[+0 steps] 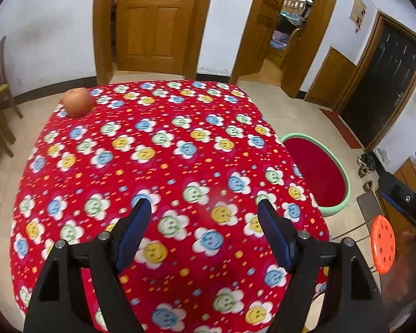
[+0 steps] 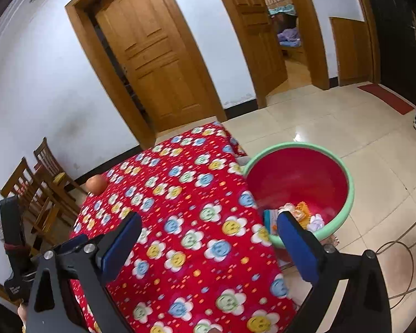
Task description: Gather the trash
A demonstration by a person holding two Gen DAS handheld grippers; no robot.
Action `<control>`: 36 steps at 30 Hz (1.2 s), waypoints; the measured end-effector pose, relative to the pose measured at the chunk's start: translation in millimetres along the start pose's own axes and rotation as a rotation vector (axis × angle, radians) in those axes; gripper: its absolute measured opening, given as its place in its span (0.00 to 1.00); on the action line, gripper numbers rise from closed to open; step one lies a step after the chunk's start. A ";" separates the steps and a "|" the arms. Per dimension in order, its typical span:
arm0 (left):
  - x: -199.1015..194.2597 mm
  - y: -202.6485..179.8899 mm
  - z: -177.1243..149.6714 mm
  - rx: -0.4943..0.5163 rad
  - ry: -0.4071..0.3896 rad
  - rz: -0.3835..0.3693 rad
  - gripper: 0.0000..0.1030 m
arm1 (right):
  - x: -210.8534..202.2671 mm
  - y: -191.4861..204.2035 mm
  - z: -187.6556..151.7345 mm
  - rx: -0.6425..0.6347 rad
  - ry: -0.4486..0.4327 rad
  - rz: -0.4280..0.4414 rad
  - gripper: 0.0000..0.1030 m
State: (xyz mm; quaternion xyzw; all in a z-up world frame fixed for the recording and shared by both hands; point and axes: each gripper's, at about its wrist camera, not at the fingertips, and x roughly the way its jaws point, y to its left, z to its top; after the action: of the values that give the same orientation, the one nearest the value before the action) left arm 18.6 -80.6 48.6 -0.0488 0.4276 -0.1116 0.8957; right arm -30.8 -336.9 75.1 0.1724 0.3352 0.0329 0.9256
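Two grippers: both hang above the desk, each with nothing between its blue pads.
Desk [image 1: 163, 144]: covered by a red cloth printed with smiling flowers, bare apart from one fruit.
Basin [image 2: 344, 166]: red inside with a green rim, on the tiled floor just beside the desk's right edge.
Left gripper [image 1: 203, 208]: jaws spread wide over the cloth, empty.
Right gripper [image 2: 208, 222]: jaws spread wide, one finger over the cloth, the other in front of the basin's near rim.
Apple [image 1: 78, 102]: reddish, at the desk's far left corner, well apart from both grippers.
Trash [image 2: 299, 216]: paper scraps and wrappers lying at the bottom of the basin.
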 end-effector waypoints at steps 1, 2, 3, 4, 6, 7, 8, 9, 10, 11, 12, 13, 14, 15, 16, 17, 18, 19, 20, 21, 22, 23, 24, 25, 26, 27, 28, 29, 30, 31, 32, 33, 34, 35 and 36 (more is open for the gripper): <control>-2.6 2.8 -1.4 -0.006 -0.002 0.006 0.77 | -2.0 3.2 -2.5 -0.007 -0.007 -0.001 0.97; -5.9 6.9 -3.5 -0.014 -0.008 0.012 0.78 | -3.8 7.0 -5.2 -0.013 -0.013 -0.002 0.97; -8.9 10.5 -5.7 -0.021 -0.019 0.020 0.78 | -5.0 9.6 -7.6 -0.013 -0.018 0.002 0.97; -11.3 13.1 -7.5 -0.026 -0.031 0.032 0.79 | -5.4 11.6 -10.0 -0.013 -0.024 0.009 0.97; -15.7 15.5 -11.4 -0.028 -0.064 0.063 0.79 | -6.0 16.8 -15.1 -0.017 -0.034 0.016 0.97; -17.6 15.4 -13.4 -0.024 -0.081 0.076 0.79 | -6.9 20.9 -18.1 -0.025 -0.044 0.013 0.97; -19.4 14.8 -15.5 -0.015 -0.096 0.090 0.80 | -7.5 23.9 -20.6 -0.034 -0.051 0.007 0.97; -20.9 13.9 -17.5 -0.008 -0.109 0.102 0.80 | -8.1 28.4 -24.5 -0.049 -0.066 -0.006 0.97; -22.7 13.2 -19.7 -0.002 -0.121 0.114 0.81 | -9.0 31.6 -27.5 -0.058 -0.077 -0.014 0.97; -24.5 12.8 -22.2 0.001 -0.133 0.128 0.82 | -9.5 33.6 -30.2 -0.066 -0.086 -0.021 0.97; -25.7 12.8 -23.8 0.001 -0.143 0.137 0.83 | -9.8 36.2 -33.3 -0.076 -0.095 -0.031 0.97; -27.0 13.4 -25.6 -0.004 -0.155 0.149 0.83 | -9.2 38.7 -36.5 -0.089 -0.102 -0.047 0.97; -28.9 14.1 -27.6 -0.010 -0.169 0.165 0.83 | -8.3 40.5 -39.0 -0.102 -0.106 -0.067 0.98; -29.9 14.3 -28.9 -0.010 -0.178 0.172 0.83 | -7.9 41.3 -41.7 -0.113 -0.113 -0.086 0.98; -31.2 14.6 -30.3 -0.005 -0.190 0.179 0.83 | -7.6 41.8 -43.3 -0.120 -0.118 -0.098 0.98; -31.2 14.6 -30.7 -0.003 -0.196 0.185 0.83 | -7.1 42.3 -45.0 -0.124 -0.121 -0.105 0.98; -31.6 15.0 -31.2 -0.004 -0.201 0.191 0.83 | -6.6 42.4 -46.7 -0.123 -0.124 -0.101 0.98; -31.6 15.6 -31.8 -0.008 -0.204 0.193 0.83 | -6.0 42.6 -48.3 -0.120 -0.126 -0.093 0.98; -31.2 16.5 -32.4 -0.015 -0.205 0.192 0.83 | -6.0 42.7 -50.5 -0.115 -0.129 -0.086 0.98; -30.4 17.1 -32.9 -0.021 -0.201 0.188 0.83 | -5.7 42.8 -53.2 -0.113 -0.138 -0.083 0.98; -28.9 17.4 -33.6 -0.024 -0.195 0.183 0.83 | -6.0 43.3 -55.7 -0.114 -0.144 -0.085 0.98; -27.1 17.3 -34.6 -0.025 -0.188 0.179 0.83 | -5.5 43.9 -58.4 -0.115 -0.149 -0.090 0.98; -25.6 17.1 -35.4 -0.025 -0.182 0.178 0.83 | -5.1 43.9 -61.2 -0.113 -0.153 -0.091 0.98; -23.8 16.4 -36.7 -0.022 -0.178 0.181 0.83 | -5.3 43.8 -64.0 -0.108 -0.155 -0.085 0.98; -22.7 15.3 -38.0 -0.019 -0.180 0.190 0.83 | -5.3 43.4 -65.7 -0.103 -0.155 -0.081 0.98; -22.5 13.9 -39.3 -0.015 -0.188 0.198 0.83 | -4.8 42.6 -67.4 -0.095 -0.155 -0.076 0.98; -22.4 12.1 -40.7 -0.008 -0.199 0.210 0.83 | -4.4 42.2 -68.5 -0.093 -0.154 -0.075 0.98; -22.2 10.7 -41.6 -0.003 -0.204 0.216 0.83 | -4.8 41.9 -69.4 -0.096 -0.157 -0.078 0.98; -21.8 9.9 -42.0 -0.001 -0.205 0.218 0.83 | -4.9 41.6 -69.8 -0.101 -0.163 -0.089 0.98; -21.3 9.4 -42.1 0.000 -0.205 0.218 0.83 | -5.5 41.4 -70.2 -0.103 -0.170 -0.098 0.98; -20.8 8.9 -42.5 -0.001 -0.204 0.217 0.83 | -6.2 40.9 -70.5 -0.103 -0.176 -0.103 0.98; -20.6 8.5 -42.8 -0.002 -0.205 0.219 0.83 | -7.0 40.2 -70.7 -0.102 -0.178 -0.102 0.98; -20.6 8.3 -43.1 -0.002 -0.209 0.224 0.83 | -7.2 39.5 -71.1 -0.099 -0.179 -0.101 0.98; -20.6 7.9 -43.4 0.000 -0.212 0.232 0.83 | -7.6 38.8 -71.6 -0.098 -0.179 -0.102 0.98; -20.2 7.4 -43.7 0.002 -0.212 0.235 0.83 | -7.4 38.1 -72.5 -0.097 -0.177 -0.105 0.98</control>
State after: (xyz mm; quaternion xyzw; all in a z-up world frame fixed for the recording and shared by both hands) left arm -26.5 -68.2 35.0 -0.0093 0.3333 -0.0007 0.9428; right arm -80.3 -281.0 40.6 0.1118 0.2588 -0.0146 0.9593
